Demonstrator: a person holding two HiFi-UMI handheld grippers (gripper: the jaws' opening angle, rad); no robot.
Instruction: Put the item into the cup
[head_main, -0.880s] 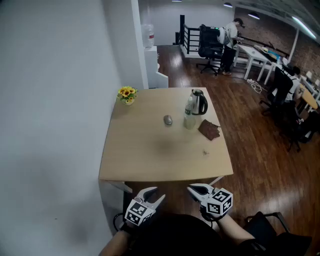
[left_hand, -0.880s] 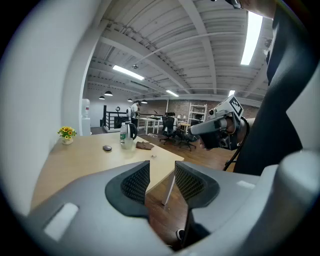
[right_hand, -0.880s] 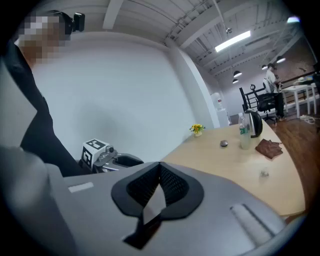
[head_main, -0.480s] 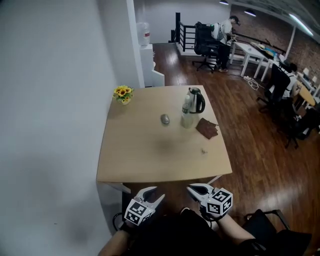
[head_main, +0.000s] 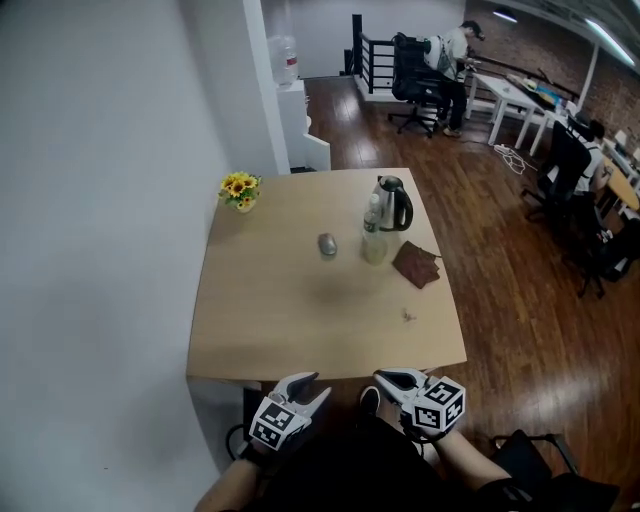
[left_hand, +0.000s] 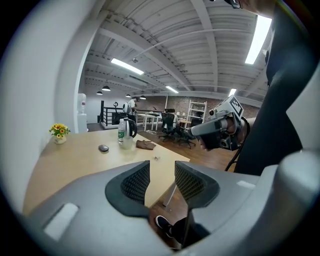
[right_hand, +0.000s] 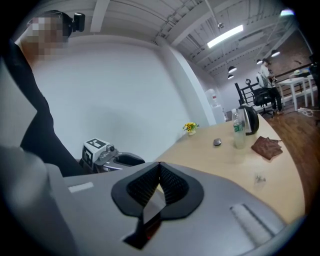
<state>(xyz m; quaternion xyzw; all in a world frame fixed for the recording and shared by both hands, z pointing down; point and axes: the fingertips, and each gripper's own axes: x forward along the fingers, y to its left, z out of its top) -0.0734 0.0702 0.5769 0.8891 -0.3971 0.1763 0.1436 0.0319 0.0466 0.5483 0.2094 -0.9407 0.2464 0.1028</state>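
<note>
A small pale item (head_main: 408, 315) lies on the wooden table (head_main: 280, 320) near its front right corner, also seen as the small item (right_hand: 259, 177). What looks like a clear cup (head_main: 375, 249) stands in front of a water bottle (head_main: 372, 213) further back. Both grippers hover below the table's front edge, off the table. My left gripper (head_main: 312, 388) is open with nothing between its pads (left_hand: 136, 181). My right gripper (head_main: 386, 378) is shut and empty, its pads (right_hand: 167, 181) meeting at the tip.
A black kettle (head_main: 397, 202), a grey oval object (head_main: 327, 244), a brown cloth (head_main: 416, 264) and a pot of yellow flowers (head_main: 240, 190) are on the table. A white wall runs along the left. Office chairs, desks and a person stand far back.
The table sits slightly further left and closer in the head view. Both grippers keep their places and jaw states.
</note>
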